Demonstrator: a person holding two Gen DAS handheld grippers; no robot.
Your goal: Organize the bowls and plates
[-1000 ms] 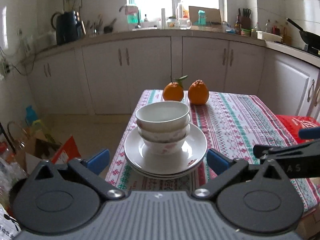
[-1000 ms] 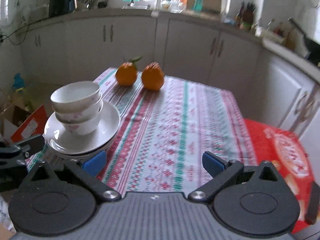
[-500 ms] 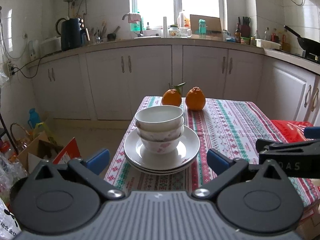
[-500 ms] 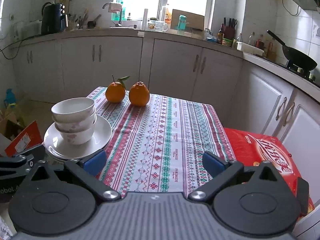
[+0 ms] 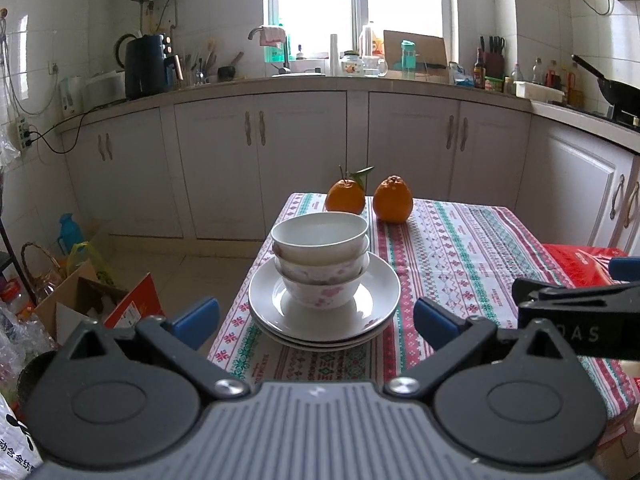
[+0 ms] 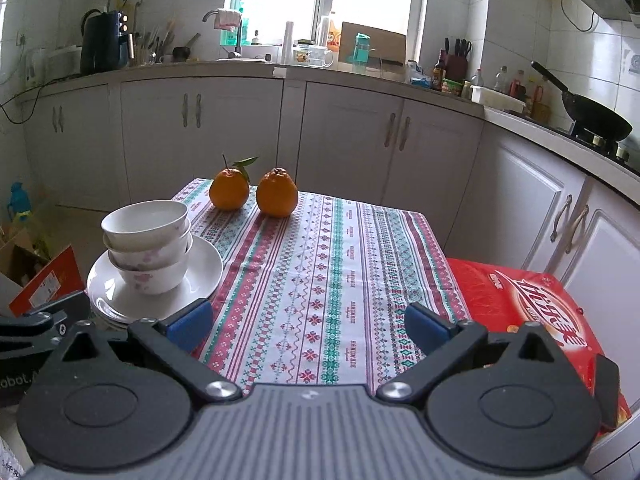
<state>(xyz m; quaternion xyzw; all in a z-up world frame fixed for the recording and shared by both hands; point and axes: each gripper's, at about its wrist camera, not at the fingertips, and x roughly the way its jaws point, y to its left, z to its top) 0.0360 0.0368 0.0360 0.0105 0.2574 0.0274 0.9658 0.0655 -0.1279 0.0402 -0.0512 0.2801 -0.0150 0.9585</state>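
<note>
Three white bowls (image 5: 320,256) with pink flowers sit nested inside one another on a stack of white plates (image 5: 376,296) at the near left corner of the table. The same bowls (image 6: 146,242) and plates (image 6: 204,268) show at the left in the right wrist view. My left gripper (image 5: 316,320) is open, held back from the table edge in front of the stack, nothing between its blue pads. My right gripper (image 6: 306,326) is open too, over the near edge of the patterned tablecloth (image 6: 332,264), right of the stack and empty.
Two oranges (image 5: 346,196) (image 5: 393,199) rest at the table's far end. A red box (image 6: 532,312) lies to the right of the table. Cardboard boxes and bags (image 5: 92,296) crowd the floor at left. White cabinets (image 5: 412,160) and a cluttered counter run behind.
Both grippers have pulled back and levelled, so the stack looks smaller and more of the kitchen shows. The bowls and plates have not moved.
</note>
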